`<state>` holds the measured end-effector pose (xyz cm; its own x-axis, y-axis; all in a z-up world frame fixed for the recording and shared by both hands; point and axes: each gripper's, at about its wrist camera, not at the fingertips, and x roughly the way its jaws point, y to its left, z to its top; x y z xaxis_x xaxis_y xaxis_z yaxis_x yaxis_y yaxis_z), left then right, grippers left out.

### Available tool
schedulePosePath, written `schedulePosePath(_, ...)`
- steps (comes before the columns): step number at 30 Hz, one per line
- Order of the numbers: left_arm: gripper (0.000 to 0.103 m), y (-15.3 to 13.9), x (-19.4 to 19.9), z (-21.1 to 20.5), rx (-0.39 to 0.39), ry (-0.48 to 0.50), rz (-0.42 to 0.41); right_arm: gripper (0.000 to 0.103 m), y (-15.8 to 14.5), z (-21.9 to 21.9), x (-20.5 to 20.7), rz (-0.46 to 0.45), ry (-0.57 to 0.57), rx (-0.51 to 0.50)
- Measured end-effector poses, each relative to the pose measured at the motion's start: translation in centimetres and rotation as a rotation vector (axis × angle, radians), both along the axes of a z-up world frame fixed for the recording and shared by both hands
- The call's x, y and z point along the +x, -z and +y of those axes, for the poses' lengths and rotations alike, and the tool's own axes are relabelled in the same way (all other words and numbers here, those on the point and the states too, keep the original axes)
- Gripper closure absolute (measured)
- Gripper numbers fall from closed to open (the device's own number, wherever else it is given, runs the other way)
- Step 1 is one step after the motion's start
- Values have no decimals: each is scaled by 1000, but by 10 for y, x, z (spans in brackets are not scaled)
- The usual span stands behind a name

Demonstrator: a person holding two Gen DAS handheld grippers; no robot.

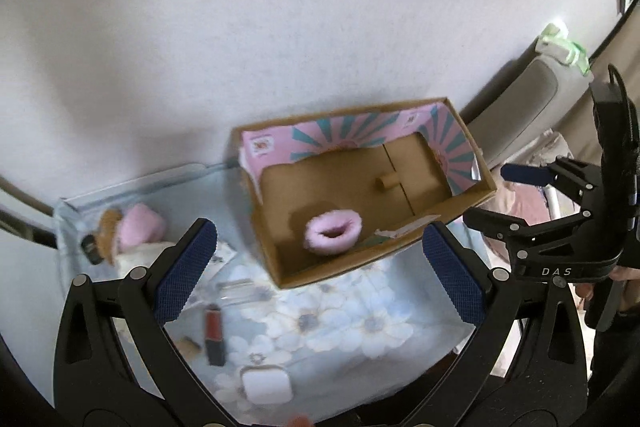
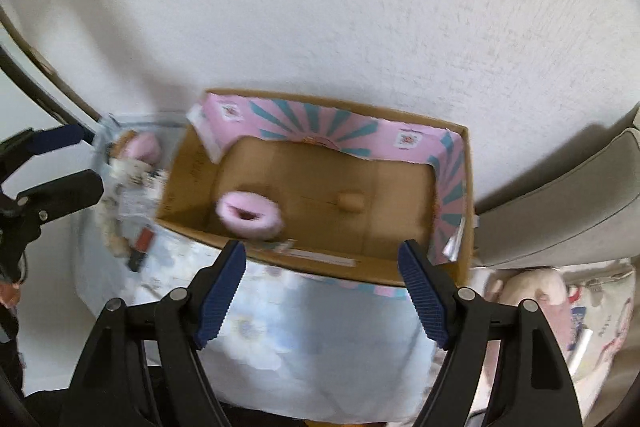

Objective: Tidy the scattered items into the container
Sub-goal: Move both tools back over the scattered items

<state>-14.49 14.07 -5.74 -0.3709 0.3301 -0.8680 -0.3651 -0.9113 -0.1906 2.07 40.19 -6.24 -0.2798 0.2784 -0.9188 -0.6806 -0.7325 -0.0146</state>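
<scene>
A cardboard box [image 1: 276, 263] [image 2: 464, 269] with a pink and teal lining stands open against the wall. A fluffy pink ring [image 1: 333, 230] [image 2: 250, 216] lies on its floor near the front wall. Left of the box lie a pink plush toy [image 1: 138, 230] [image 2: 142, 147], a red and black tube [image 1: 214, 335] [image 2: 141, 247], a clear tube [image 1: 240, 289] and a white square case [image 1: 266, 385]. My left gripper [image 1: 320, 275] hovers open above the cloth in front of the box, empty. My right gripper [image 2: 322, 287] is open at the box's front wall, empty.
A pale blue flowered cloth [image 1: 360, 323] [image 2: 320, 343] covers the table. A white wall rises right behind the box. A grey chair back [image 1: 520, 115] [image 2: 560, 211] stands to the right, with a printed cushion [image 2: 592, 311] beside it. The right gripper [image 1: 520, 195] shows in the left wrist view.
</scene>
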Motion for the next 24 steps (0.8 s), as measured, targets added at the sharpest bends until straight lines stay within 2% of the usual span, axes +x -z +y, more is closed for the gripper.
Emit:
schedulePosePath(3, 1, -18, 8, -21, 13, -19, 34, 28, -14, -14, -4, 39, -21, 20)
schedulePosePath(6, 1, -38, 15, -50, 26, -57, 83, 28, -29, -32, -11, 69, -26, 81)
schedulePosePath(9, 1, -55, 23, -81, 39, -98, 128, 28, -48, -53, -20, 149, -67, 155)
schedulePosePath(10, 1, -59, 26, -89, 29, -114, 150, 28, -52, -55, -21, 181, -175, 180)
schedulePosePath(12, 1, -66, 33, -106, -9, -140, 213, 28, -56, -68, -28, 234, -202, 187)
schedulePosePath(14, 1, -72, 45, -123, -79, -155, 303, 28, -50, -77, -39, 236, -234, 143)
schedulePosePath(17, 1, -70, 55, -143, -124, -189, 350, 28, -27, -89, -58, 163, -262, 81)
schedulePosePath(19, 1, -64, 63, -166, -91, -236, 342, 28, -11, -100, -68, 142, -268, 99)
schedulePosePath(21, 1, -57, 68, -182, -64, -260, 312, 28, -4, -113, -74, 185, -318, 116)
schedulePosePath(24, 1, -38, 79, -208, -43, -285, 292, 28, 2, -139, -80, 271, -475, 100)
